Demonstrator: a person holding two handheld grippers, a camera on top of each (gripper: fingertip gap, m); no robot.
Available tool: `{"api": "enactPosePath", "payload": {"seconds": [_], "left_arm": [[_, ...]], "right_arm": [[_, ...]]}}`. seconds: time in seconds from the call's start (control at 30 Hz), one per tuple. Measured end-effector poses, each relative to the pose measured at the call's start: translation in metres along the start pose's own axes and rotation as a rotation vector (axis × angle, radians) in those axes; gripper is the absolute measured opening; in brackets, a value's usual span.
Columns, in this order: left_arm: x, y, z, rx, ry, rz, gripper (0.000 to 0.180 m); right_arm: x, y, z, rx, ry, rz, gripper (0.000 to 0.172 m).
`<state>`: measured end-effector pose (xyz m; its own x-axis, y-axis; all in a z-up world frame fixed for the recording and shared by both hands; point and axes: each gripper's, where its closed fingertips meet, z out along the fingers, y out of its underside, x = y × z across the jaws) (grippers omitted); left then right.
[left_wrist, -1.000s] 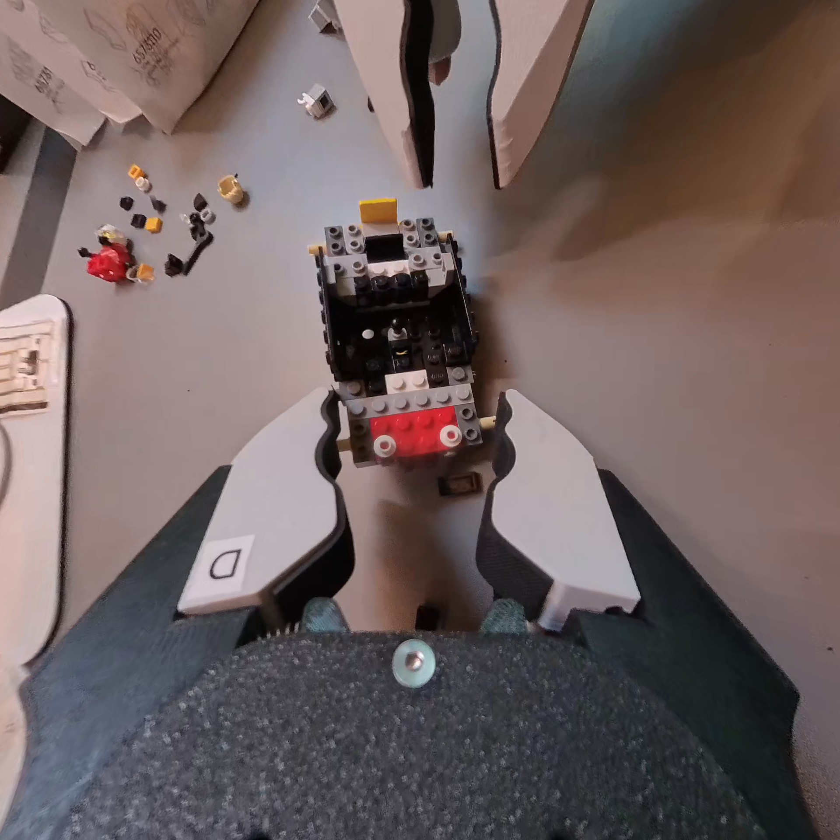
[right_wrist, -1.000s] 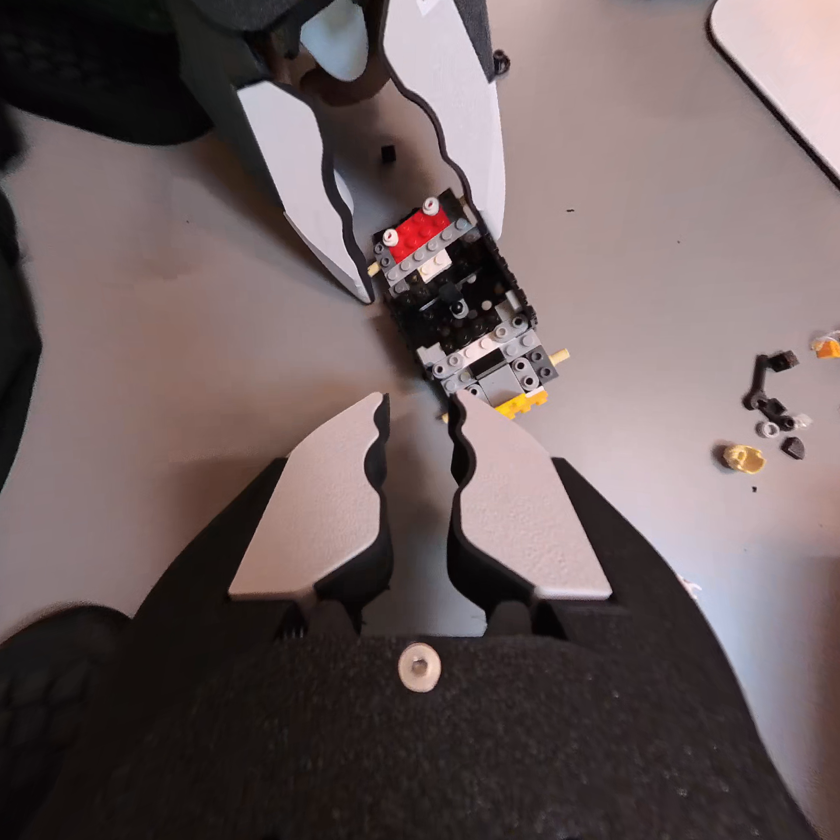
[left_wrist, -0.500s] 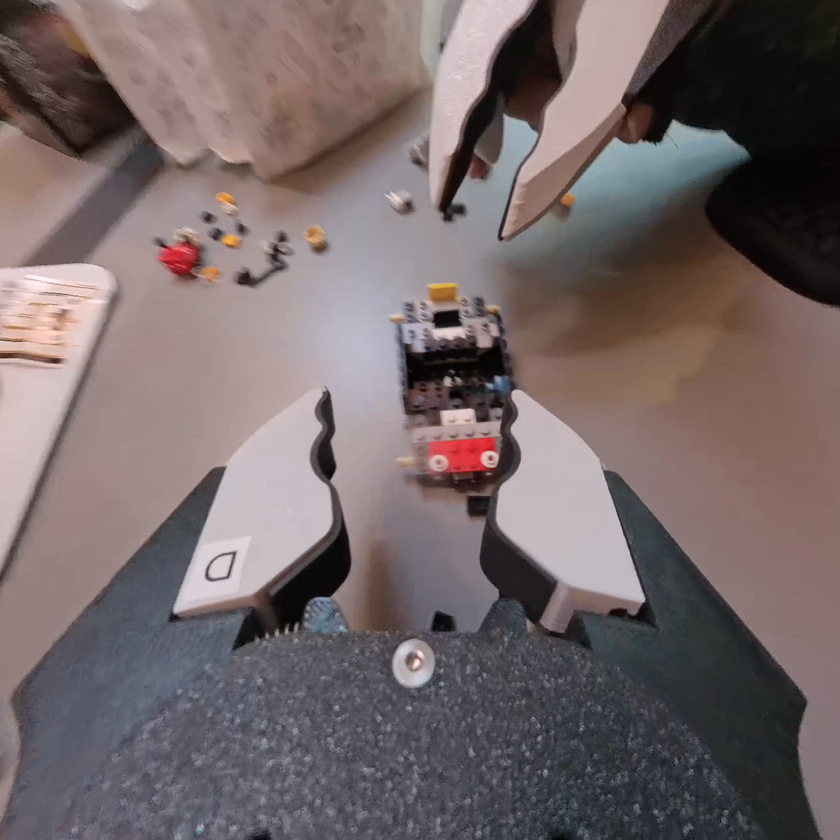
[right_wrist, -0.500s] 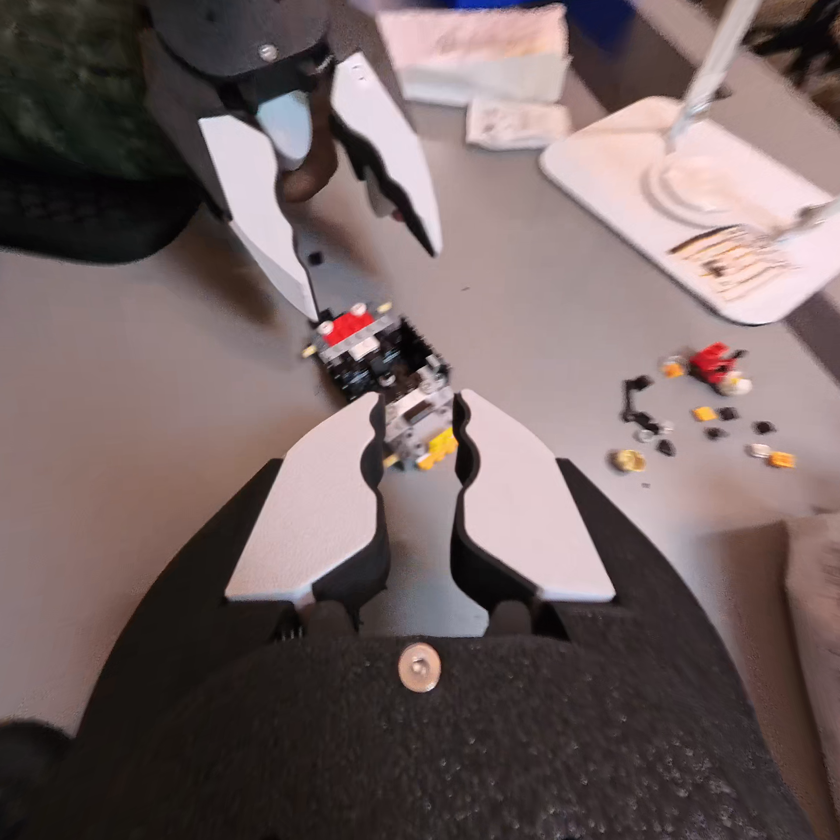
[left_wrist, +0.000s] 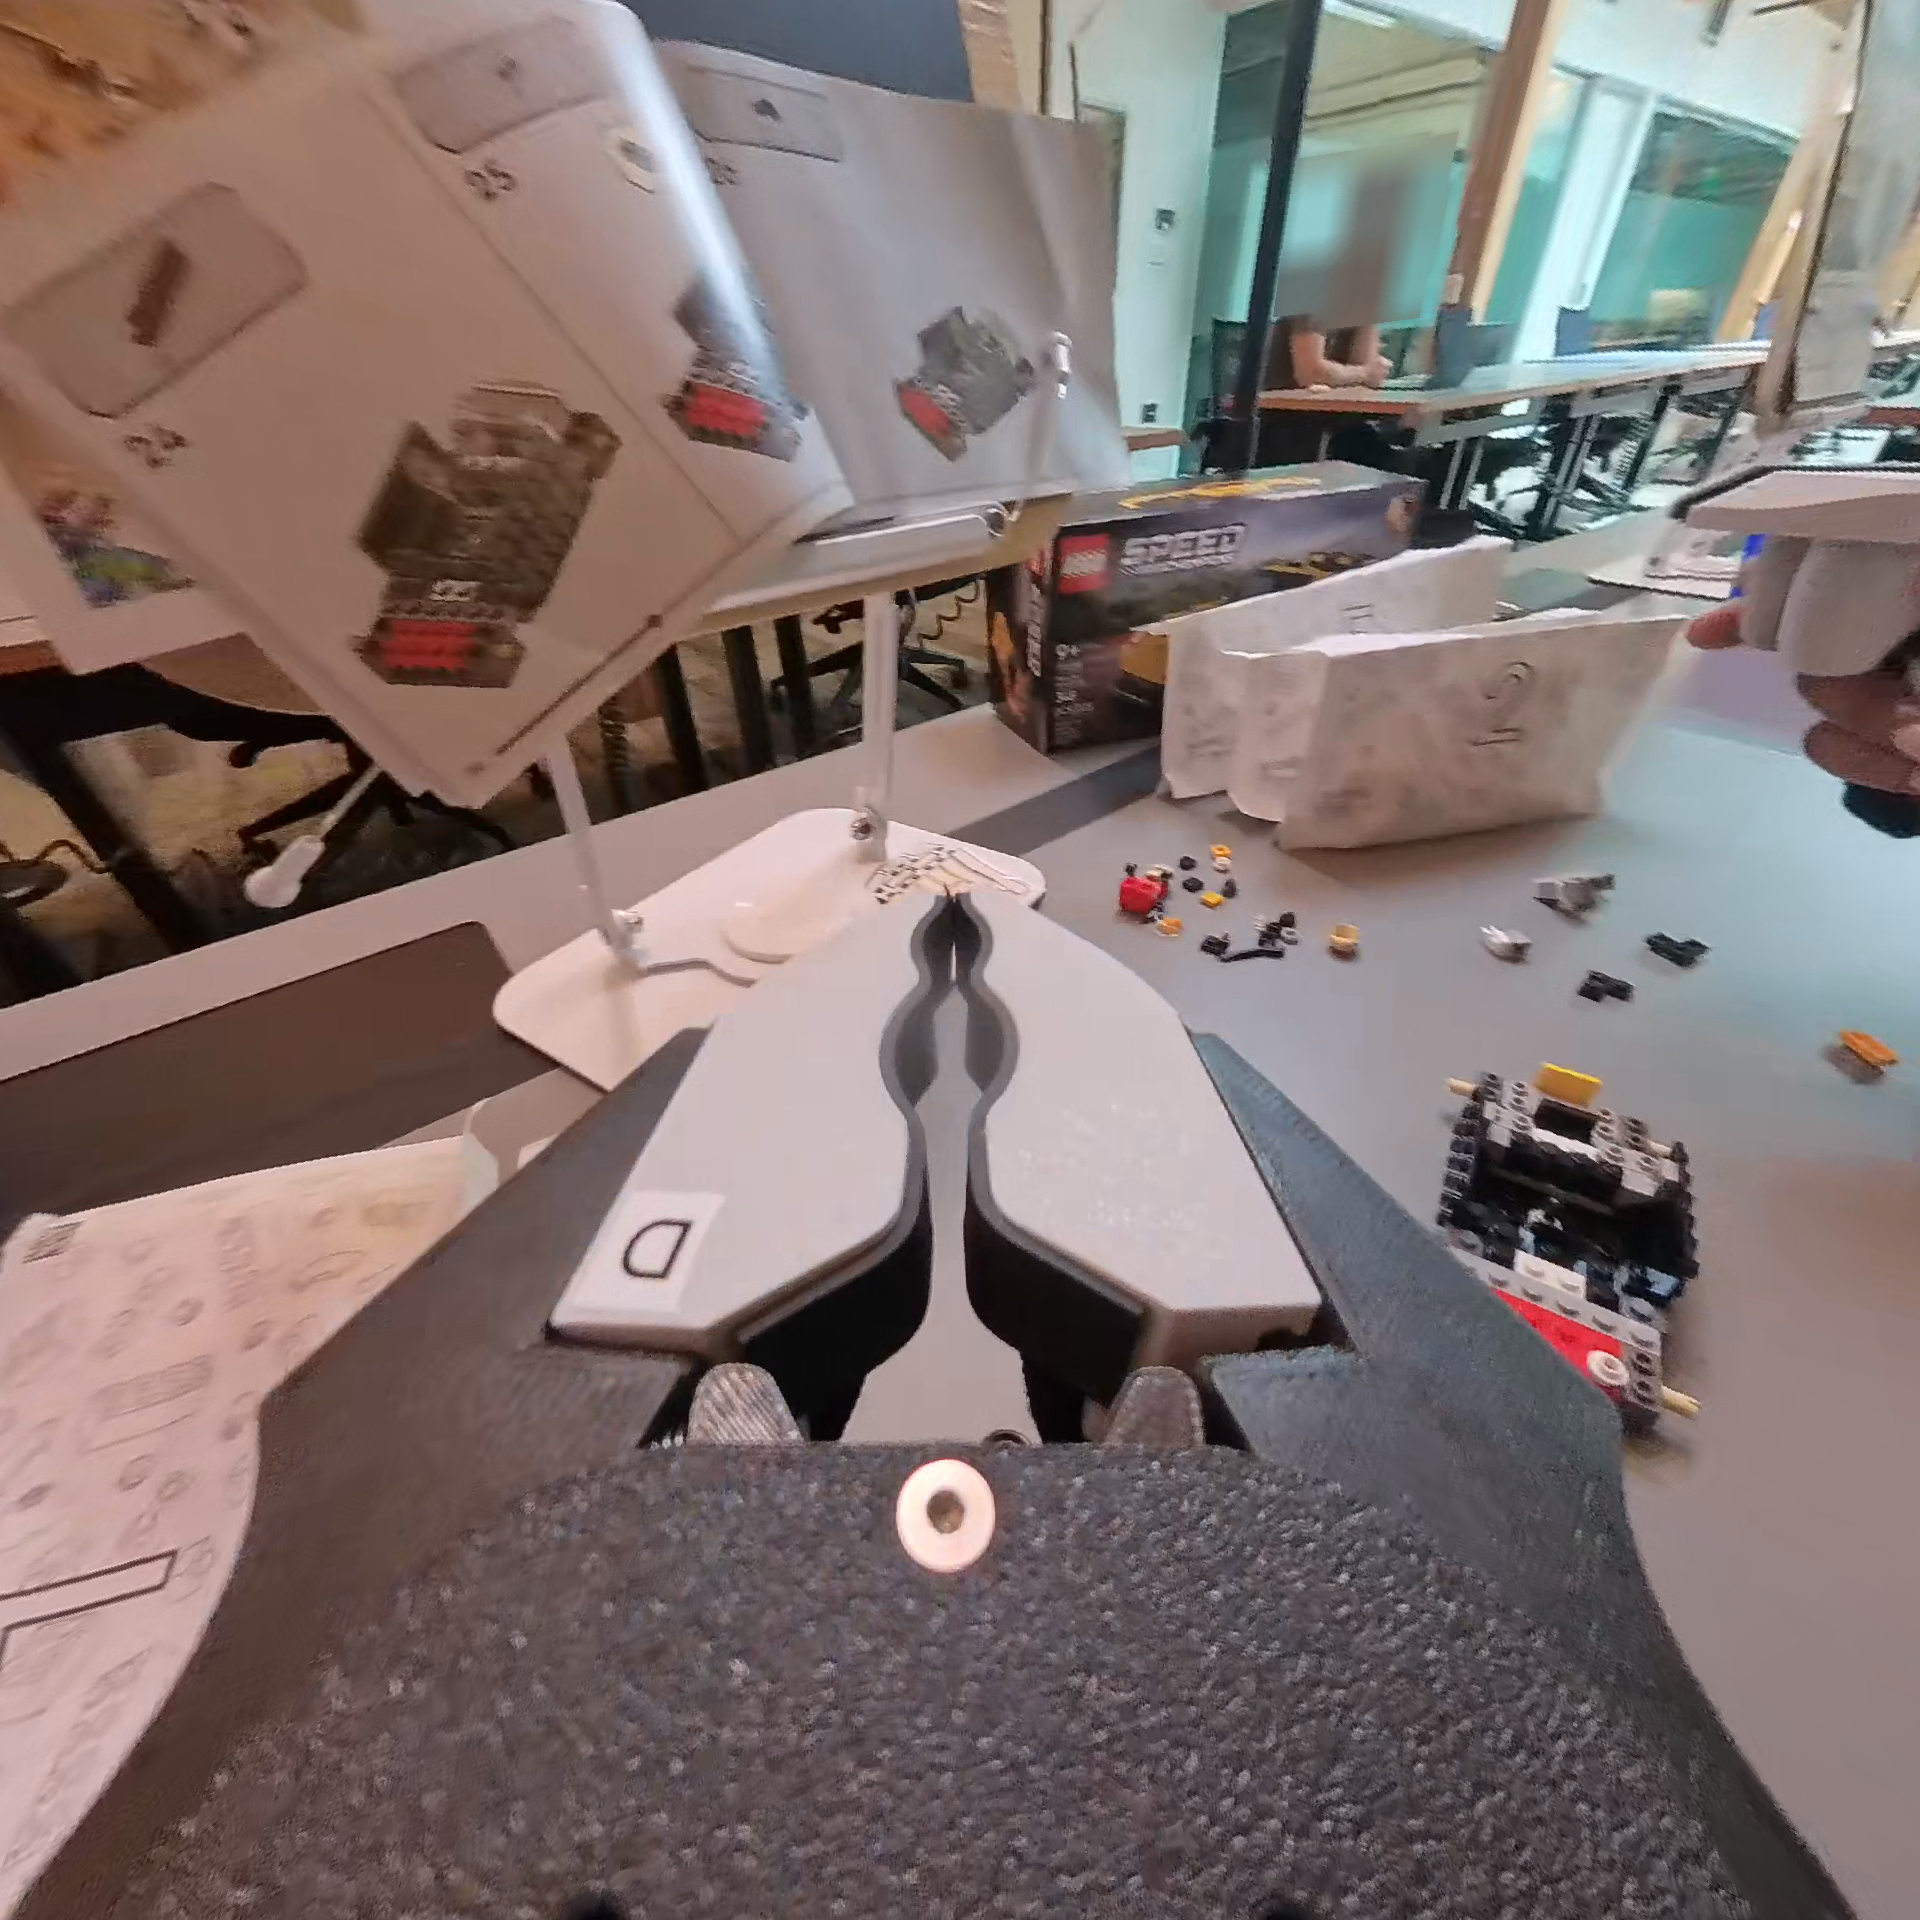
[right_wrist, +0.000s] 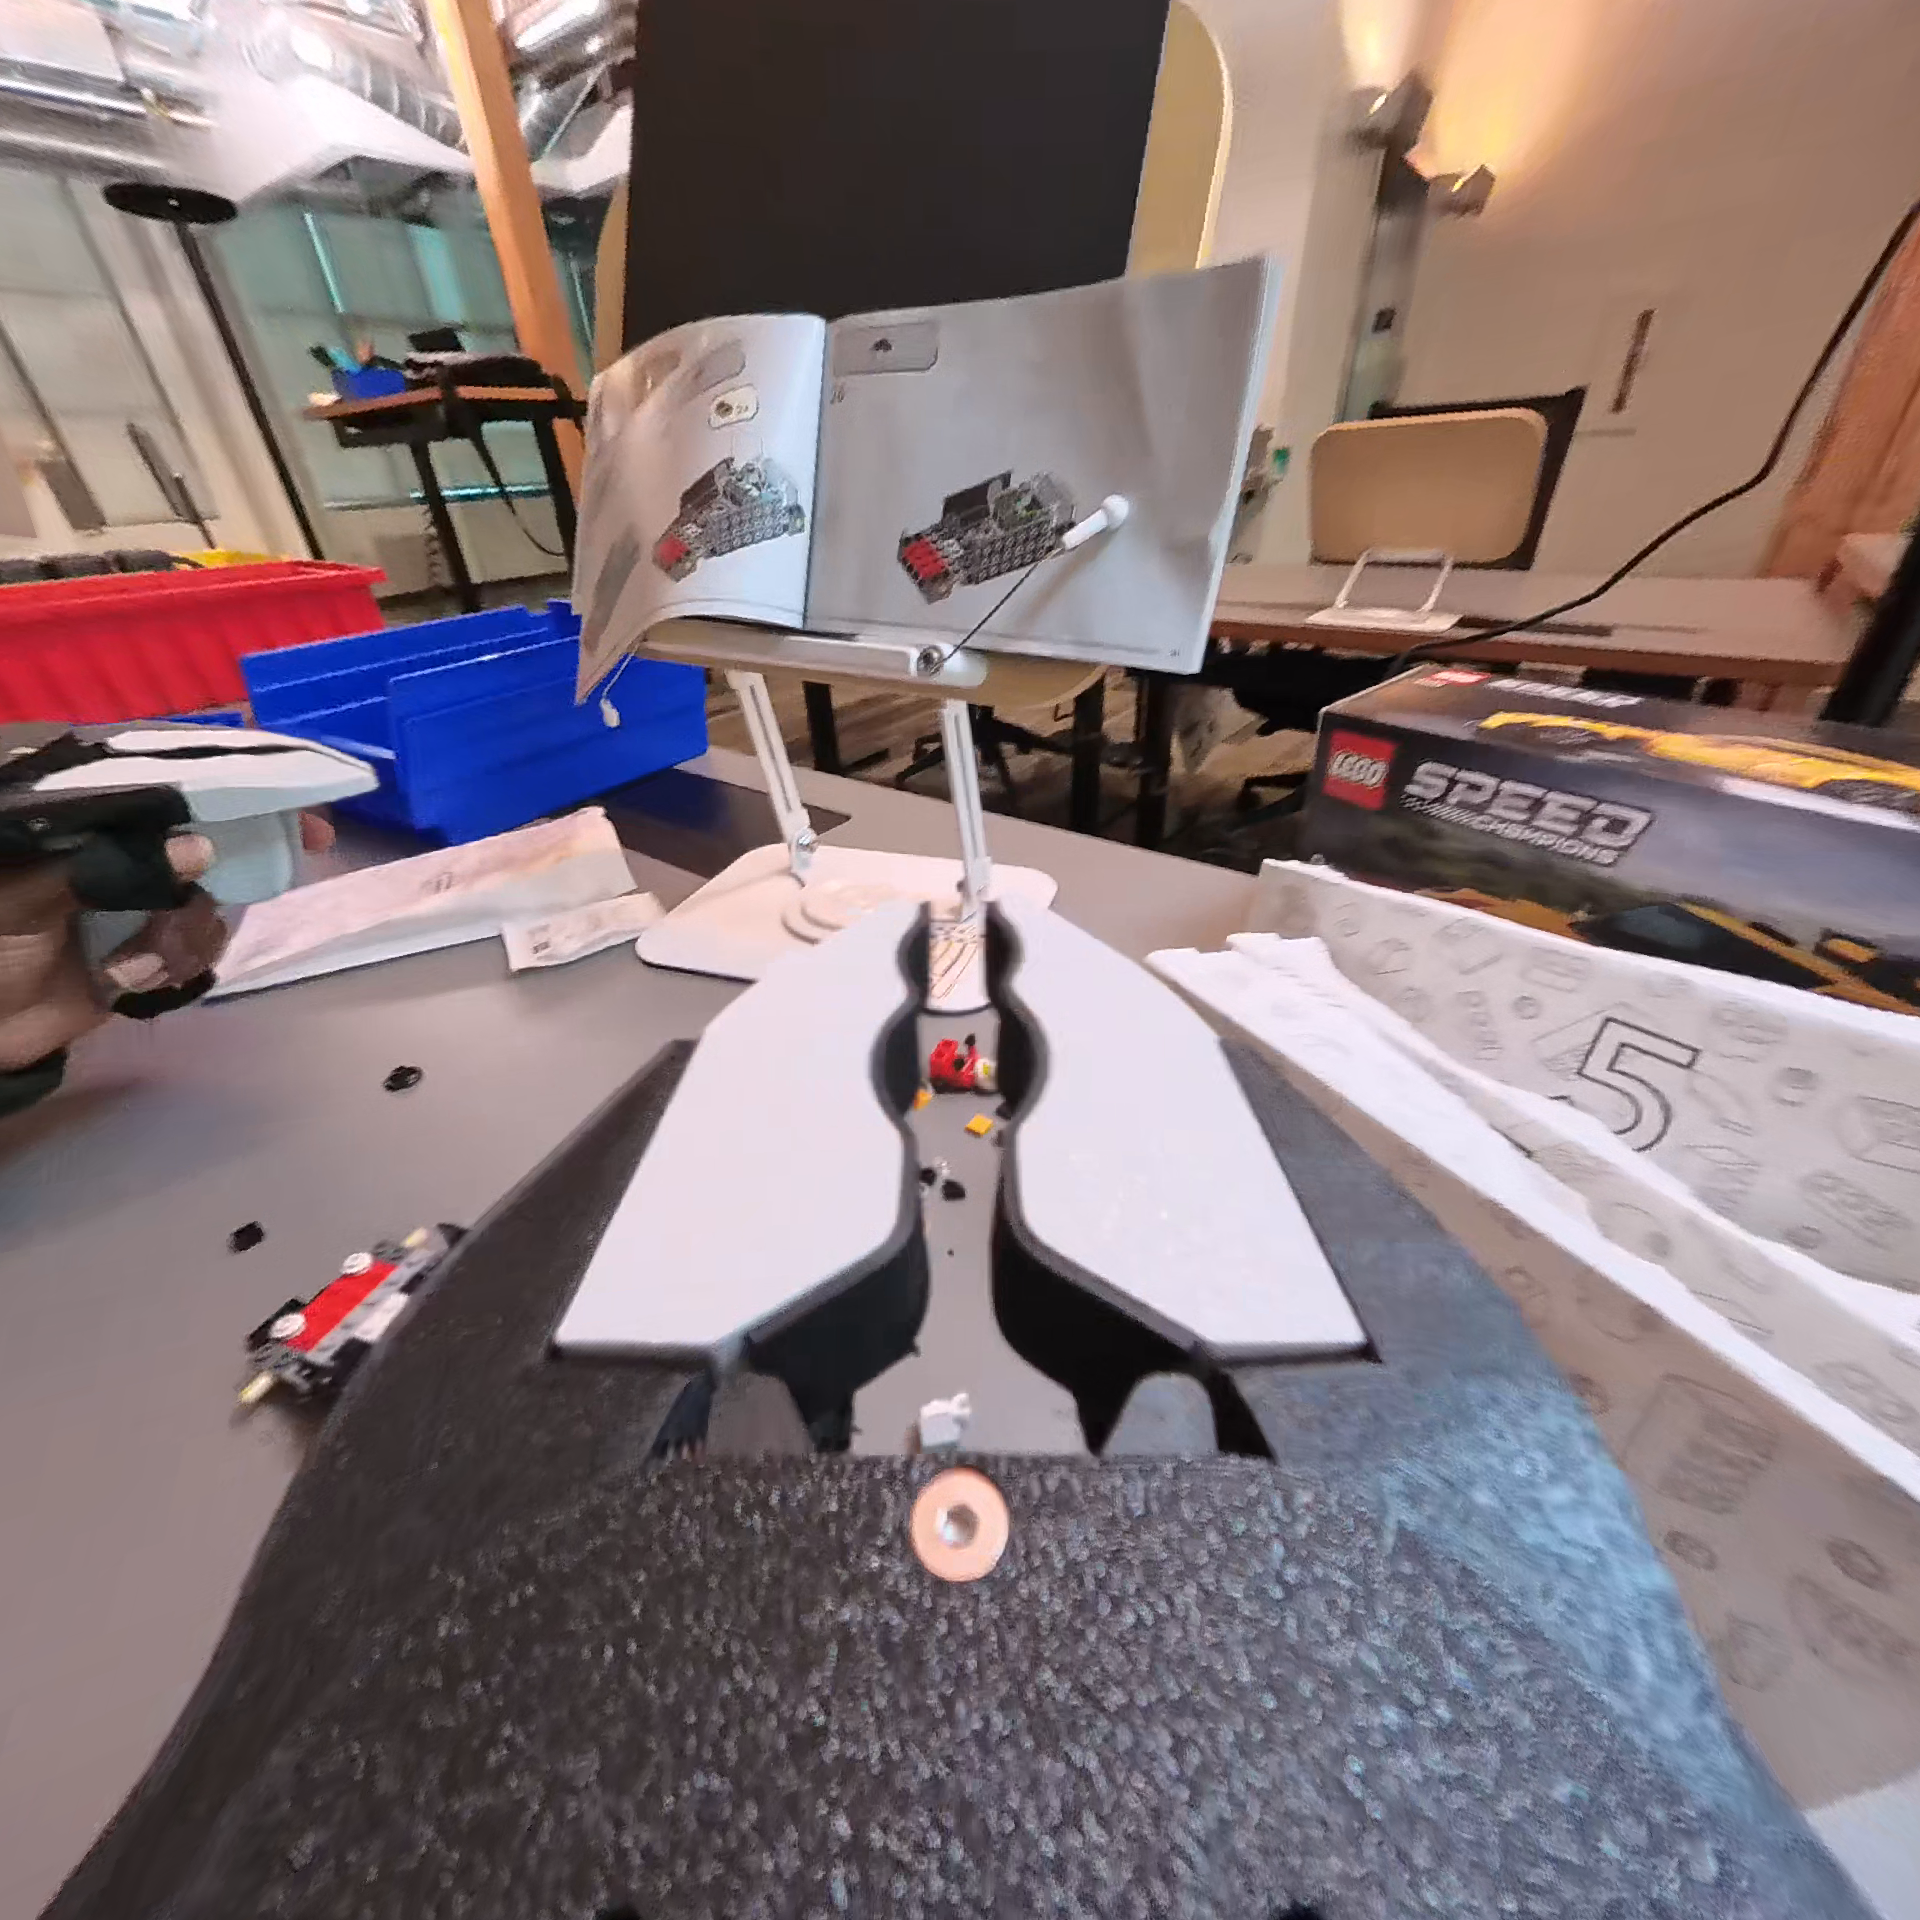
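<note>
Left tongs (left_wrist: 951, 914) closed, bare – right tongs (right_wrist: 954, 920) parted

An open-plan office or maker space. Long desks (left_wrist: 1558, 384) and glass partitions (left_wrist: 1704, 229) stand behind a grey table (left_wrist: 1299, 1039). Red and blue storage bins (right_wrist: 457, 707) sit at the table's far edge.

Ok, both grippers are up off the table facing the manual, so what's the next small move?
Probably lower the left gripper back toward the partly built brick car. Its fingers are shut with nothing between them, the right gripper is slightly open and bare, and the car sits untouched on the grey table.
</note>
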<state>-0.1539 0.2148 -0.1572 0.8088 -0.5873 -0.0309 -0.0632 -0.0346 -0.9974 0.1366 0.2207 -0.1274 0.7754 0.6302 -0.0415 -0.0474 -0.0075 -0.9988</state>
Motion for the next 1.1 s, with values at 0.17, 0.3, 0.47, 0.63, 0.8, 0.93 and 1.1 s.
{"api": "enactPosePath", "payload": {"seconds": [0.17, 0.3, 0.47, 0.63, 0.8, 0.93, 1.1], "left_arm": [[-0.004, 0.004, 0.002, -0.012, -0.018, -0.006, 0.0], [-0.002, 0.003, 0.002, -0.013, -0.012, -0.004, 0.0], [-0.001, 0.001, 0.0, -0.004, -0.011, 0.009, 0.001], [0.0, 0.002, 0.0, -0.002, -0.008, 0.01, 0.001], [0.001, 0.004, 0.001, -0.008, -0.005, 0.017, 0.002], [0.001, 0.004, 0.001, -0.01, -0.008, 0.021, 0.001], [0.006, 0.01, 0.005, -0.031, 0.019, 0.014, 0.002]], "right_arm": [[-0.014, -0.002, 0.016, -0.006, 0.011, -0.101, 0.0], [-0.019, -0.019, 0.029, 0.002, 0.039, -0.221, 0.0], [-0.001, -0.059, 0.023, 0.064, 0.081, -0.19, 0.0], [0.014, -0.086, 0.012, 0.115, 0.141, -0.2, 0.005], [0.015, -0.085, 0.008, 0.077, 0.128, -0.227, 0.009], [-0.006, 0.005, -0.009, -0.478, -0.126, -0.309, 0.023], [-0.009, 0.13, -0.07, -0.972, -0.273, -0.23, 0.031]]}}
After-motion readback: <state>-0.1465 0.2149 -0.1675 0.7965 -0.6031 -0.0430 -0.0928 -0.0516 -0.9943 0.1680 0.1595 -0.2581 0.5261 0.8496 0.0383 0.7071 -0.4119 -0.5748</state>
